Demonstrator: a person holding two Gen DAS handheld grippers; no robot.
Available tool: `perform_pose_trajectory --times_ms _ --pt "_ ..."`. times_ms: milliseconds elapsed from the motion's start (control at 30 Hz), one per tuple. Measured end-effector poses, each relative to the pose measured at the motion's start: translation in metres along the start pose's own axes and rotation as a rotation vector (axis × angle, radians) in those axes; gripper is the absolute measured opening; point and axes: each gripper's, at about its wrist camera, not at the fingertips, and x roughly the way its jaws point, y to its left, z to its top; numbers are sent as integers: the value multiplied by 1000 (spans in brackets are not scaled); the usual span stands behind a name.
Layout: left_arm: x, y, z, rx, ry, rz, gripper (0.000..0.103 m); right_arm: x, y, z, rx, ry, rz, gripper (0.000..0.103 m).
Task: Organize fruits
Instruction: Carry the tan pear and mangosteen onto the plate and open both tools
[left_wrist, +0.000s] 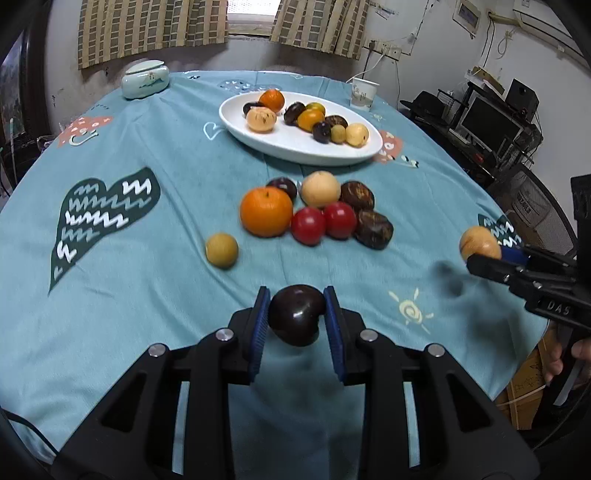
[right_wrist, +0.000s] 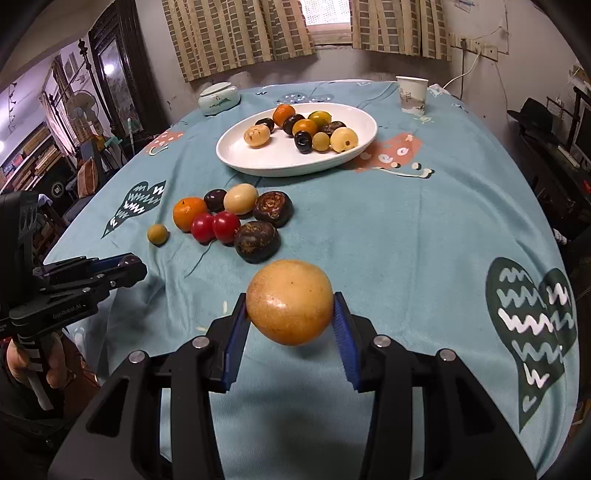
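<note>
My left gripper is shut on a dark purple fruit, held just above the teal tablecloth near its front edge. My right gripper is shut on a large yellow-tan fruit, also seen at the right edge of the left wrist view. A white oval plate at the back holds several fruits. In front of it lies a loose cluster: an orange, two red fruits, a pale round fruit, dark brown ones. A small yellow fruit lies apart to the left.
A pale ceramic lidded jar stands at the table's back left, a paper cup at the back right. A mesh chair and a desk with a monitor are beyond the right edge. A hand grips the left tool's handle.
</note>
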Motion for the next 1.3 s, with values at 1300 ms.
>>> perform_pose_trajectory --times_ms 1300 --pt "123 49 229 -22 36 117 65 146 36 184 -241 11 -26 66"
